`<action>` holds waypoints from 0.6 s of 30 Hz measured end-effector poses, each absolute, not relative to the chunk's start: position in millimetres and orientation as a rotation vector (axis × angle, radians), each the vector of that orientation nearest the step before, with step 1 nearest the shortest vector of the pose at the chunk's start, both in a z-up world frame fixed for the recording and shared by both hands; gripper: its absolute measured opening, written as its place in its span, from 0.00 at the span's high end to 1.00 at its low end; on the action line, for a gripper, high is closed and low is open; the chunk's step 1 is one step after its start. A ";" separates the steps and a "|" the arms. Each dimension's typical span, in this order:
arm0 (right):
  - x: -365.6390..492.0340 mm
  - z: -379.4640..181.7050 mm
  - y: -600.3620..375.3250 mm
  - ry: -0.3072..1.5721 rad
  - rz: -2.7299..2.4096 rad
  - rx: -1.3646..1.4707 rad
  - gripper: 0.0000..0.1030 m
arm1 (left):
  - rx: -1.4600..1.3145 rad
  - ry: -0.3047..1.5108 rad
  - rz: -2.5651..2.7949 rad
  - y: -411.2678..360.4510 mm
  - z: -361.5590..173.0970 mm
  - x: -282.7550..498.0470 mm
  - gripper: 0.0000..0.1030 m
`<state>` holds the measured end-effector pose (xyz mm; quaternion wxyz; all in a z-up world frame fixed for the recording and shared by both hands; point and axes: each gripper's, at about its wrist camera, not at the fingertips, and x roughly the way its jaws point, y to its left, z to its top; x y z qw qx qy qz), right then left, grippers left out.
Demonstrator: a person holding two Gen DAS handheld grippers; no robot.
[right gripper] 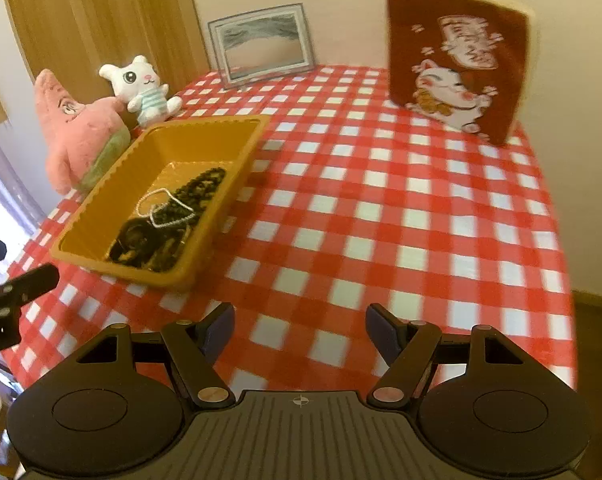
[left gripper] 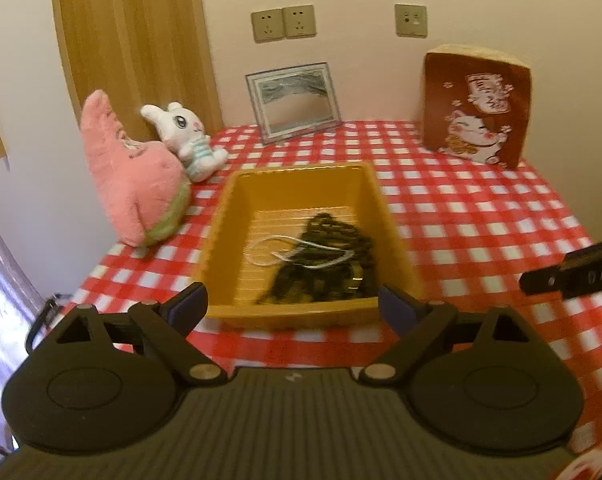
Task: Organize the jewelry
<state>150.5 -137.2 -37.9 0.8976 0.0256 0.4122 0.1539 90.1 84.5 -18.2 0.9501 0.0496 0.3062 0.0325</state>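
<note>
A pink plush [right gripper: 75, 136] and white rabbit toy [right gripper: 141, 88] flank the orange tray [right gripper: 221, 184] holding dark beaded jewelry [right gripper: 173, 220], seemingly tangled with a white chain [right gripper: 163, 208]. Both the left gripper [left gripper: 293, 306] and right gripper [right gripper: 300, 330] hang spread, empty, above the checked tablecloth [right gripper: 381, 200].

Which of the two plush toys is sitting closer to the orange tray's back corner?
The small white rabbit plush, leaning on the larger pink star plush, sits beside the orange plastic tray's far left corner.

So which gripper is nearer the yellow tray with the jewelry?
Left. The left gripper hangs open at the yellow tray's near rim. The right gripper, also open, sits off to the tray's right over checkered cloth.
</note>
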 end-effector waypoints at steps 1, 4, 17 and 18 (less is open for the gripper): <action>145.2 -35.4 -142.8 0.845 0.322 0.044 0.30 | 0.083 0.648 0.062 76.5 -16.1 89.5 0.12; 131.8 -28.6 -160.4 0.873 0.337 0.022 0.30 | -0.003 0.744 0.049 57.6 -11.0 88.3 0.13; 93.3 -11.2 -218.8 0.944 0.402 0.087 0.30 | -0.110 0.897 -0.012 -0.7 -4.4 61.9 0.13; 91.2 -10.7 -220.7 0.943 0.406 0.087 0.30 | -0.109 0.896 -0.014 -3.2 -3.9 61.1 0.13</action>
